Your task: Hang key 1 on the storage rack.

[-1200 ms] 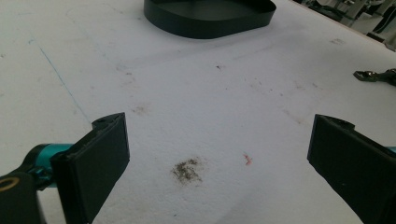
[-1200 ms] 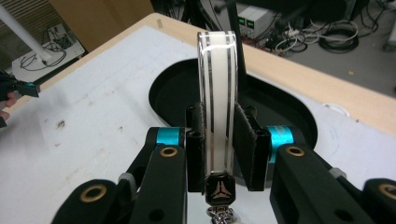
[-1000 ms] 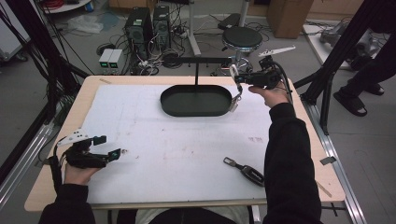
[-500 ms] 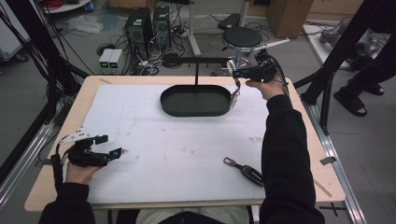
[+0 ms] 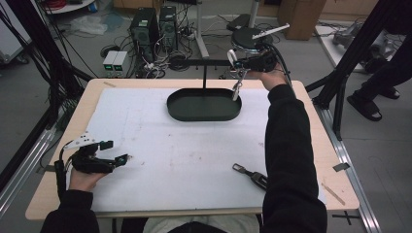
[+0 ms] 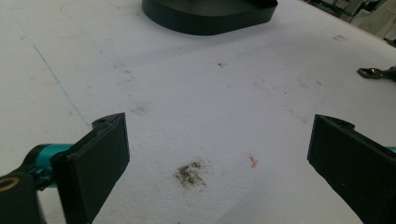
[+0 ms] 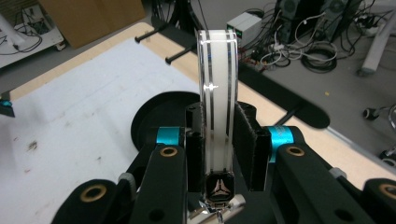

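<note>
Right gripper (image 5: 236, 62) is clamped on a white key fob (image 7: 218, 93) and has risen since a second ago, from beside the black oval tray (image 5: 204, 105) up to the stand's crossbar (image 5: 206, 62). In the right gripper view the fob's long axis runs straight out along the jaws, toward the crossbar pegs; a clasp (image 5: 237, 90) dangles beneath in the high view. Left gripper (image 5: 108, 154) stays low at the near left of the white mat (image 5: 184, 155), jaws spread wide, empty. Two key fobs in all: the second, dark key fob (image 5: 251, 174) lies flat on the mat, pointing diagonally
</note>
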Demonstrator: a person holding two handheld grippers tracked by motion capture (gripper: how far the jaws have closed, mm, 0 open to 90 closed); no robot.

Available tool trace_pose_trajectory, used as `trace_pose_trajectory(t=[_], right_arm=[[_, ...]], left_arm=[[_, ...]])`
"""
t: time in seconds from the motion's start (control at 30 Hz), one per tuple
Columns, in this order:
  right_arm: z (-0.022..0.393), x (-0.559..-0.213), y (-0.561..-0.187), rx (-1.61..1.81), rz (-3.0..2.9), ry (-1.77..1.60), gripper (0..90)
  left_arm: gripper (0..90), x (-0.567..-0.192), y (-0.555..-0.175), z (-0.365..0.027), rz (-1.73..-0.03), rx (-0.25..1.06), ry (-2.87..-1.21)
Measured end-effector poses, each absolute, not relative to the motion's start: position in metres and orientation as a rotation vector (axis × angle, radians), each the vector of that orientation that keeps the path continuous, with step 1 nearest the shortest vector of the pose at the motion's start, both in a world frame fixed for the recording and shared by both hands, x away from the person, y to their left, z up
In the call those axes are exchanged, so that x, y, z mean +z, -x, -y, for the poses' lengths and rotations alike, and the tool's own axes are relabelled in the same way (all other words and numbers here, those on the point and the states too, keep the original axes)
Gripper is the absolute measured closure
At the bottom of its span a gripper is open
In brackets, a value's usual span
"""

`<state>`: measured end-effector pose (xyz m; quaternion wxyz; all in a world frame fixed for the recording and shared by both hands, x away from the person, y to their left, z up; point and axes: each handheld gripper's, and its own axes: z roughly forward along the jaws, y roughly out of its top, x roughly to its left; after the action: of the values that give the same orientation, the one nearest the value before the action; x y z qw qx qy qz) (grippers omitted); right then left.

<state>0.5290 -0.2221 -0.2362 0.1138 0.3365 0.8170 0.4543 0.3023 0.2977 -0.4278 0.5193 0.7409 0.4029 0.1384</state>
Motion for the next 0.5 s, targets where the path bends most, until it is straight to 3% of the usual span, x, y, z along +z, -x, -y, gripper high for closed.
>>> trace_pose_trajectory(t=[0.5], right_arm=[[0.208,-0.234,-0.554,1.323,-2.264,-0.890,75.3]], left_arm=[[6.1,-0.429,-0.304,-0.296,-0.956,0.318,-1.783]])
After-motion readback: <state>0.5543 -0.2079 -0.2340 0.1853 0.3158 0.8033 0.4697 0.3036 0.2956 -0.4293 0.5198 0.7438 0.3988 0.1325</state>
